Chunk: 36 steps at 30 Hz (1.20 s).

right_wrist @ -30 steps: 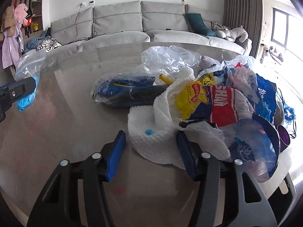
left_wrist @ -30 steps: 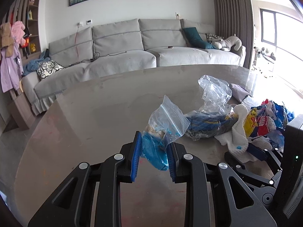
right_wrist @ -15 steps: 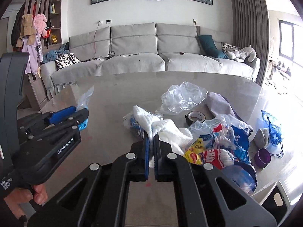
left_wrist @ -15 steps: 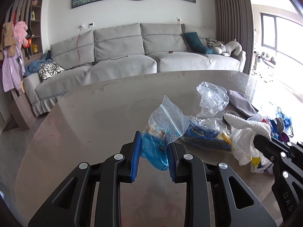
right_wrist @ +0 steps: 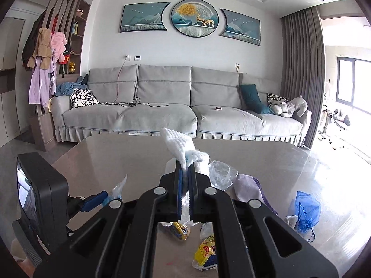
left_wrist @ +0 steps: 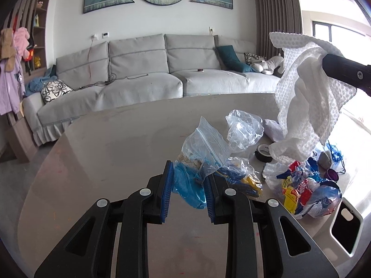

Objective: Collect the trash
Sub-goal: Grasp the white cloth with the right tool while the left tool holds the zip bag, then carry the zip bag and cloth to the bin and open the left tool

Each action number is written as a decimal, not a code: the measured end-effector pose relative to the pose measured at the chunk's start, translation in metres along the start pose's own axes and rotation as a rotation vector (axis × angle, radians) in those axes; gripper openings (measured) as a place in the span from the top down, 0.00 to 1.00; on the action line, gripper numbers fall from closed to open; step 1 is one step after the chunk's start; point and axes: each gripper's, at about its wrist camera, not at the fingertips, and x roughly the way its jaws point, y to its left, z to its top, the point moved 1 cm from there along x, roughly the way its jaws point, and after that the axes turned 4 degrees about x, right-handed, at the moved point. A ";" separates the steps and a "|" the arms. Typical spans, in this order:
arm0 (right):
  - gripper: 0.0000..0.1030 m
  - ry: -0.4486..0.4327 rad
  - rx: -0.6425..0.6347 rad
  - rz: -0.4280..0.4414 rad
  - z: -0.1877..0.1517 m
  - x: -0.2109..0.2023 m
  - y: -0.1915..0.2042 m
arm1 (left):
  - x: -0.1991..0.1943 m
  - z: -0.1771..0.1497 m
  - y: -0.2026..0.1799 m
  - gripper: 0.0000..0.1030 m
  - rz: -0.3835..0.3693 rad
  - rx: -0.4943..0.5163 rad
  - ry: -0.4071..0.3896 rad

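Tongs clamped — left (left_wrist: 188,185) on zip bag (left_wrist: 204,153), right (right_wrist: 185,176) on white towel (right_wrist: 183,146).

This is a home living room. A long grey sectional sofa (right_wrist: 180,106) with patterned and teal cushions (right_wrist: 251,97) stands against a white wall hung with a three-part deer-and-mountain artwork (right_wrist: 192,18). Coats and plush toys hang on a slatted shelf unit (right_wrist: 53,46) at the left, floor-length curtains (right_wrist: 301,74) flank a bright window, and a stuffed animal (right_wrist: 289,107) lies on the sofa's end.
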 end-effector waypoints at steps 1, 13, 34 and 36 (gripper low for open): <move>0.95 -0.006 0.002 -0.012 -0.001 -0.004 -0.004 | -0.004 0.002 -0.005 0.75 -0.007 0.007 -0.010; 0.95 0.023 0.091 -0.255 -0.054 -0.065 -0.096 | -0.038 0.018 -0.111 0.75 -0.207 0.110 -0.047; 0.95 0.122 0.327 -0.585 -0.182 -0.149 -0.259 | -0.045 -0.027 -0.340 0.75 -0.512 0.350 0.015; 0.95 0.140 0.337 -0.599 -0.195 -0.151 -0.268 | -0.040 -0.036 -0.352 0.75 -0.538 0.368 0.033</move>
